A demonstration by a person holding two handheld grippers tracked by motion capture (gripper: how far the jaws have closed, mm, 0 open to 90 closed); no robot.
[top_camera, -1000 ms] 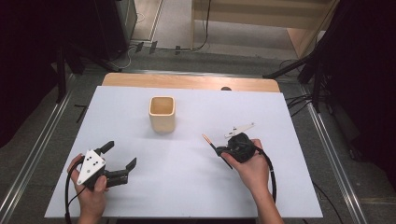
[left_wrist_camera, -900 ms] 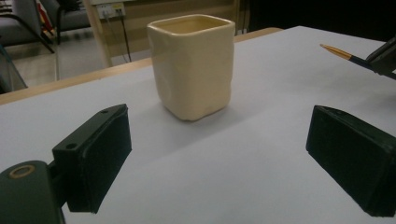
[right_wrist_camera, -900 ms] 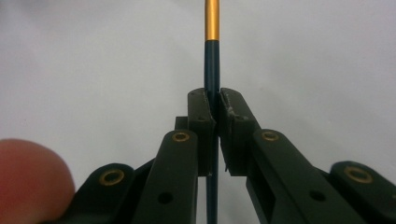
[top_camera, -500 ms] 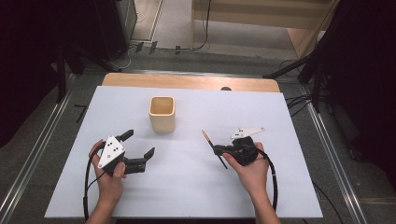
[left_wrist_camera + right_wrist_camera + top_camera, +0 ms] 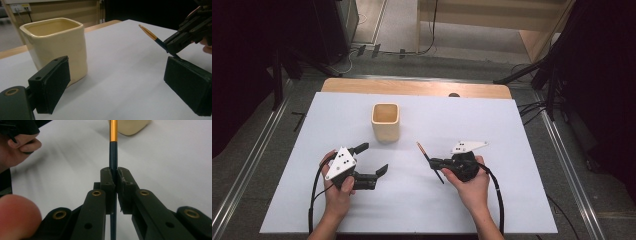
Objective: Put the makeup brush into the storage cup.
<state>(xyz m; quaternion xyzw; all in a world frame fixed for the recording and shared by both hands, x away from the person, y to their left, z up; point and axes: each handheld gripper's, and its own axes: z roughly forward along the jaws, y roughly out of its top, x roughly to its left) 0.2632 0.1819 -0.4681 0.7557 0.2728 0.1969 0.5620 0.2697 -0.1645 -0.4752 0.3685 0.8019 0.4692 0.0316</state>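
Right tool [image 5: 435, 163] is clamped on a dark paintbrush [image 5: 429, 161] with a gold ferrule, raised off the counter [image 5: 512, 125]. Left tool [image 5: 373, 161] stands wide open, empty, near the cream ceramic cup [image 5: 386, 121]. Pickup appears complete; placing the brush into the cup remains outstanding.

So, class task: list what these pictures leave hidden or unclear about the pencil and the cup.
- Pencil tip: right gripper view, cut off by the top edge.
- Pencil's lower end: same view, hidden behind the right gripper.
- Cup contents: left gripper view, hidden by its own wall.
- Cup's bottom corner: left gripper view, behind the left gripper's near jaw.
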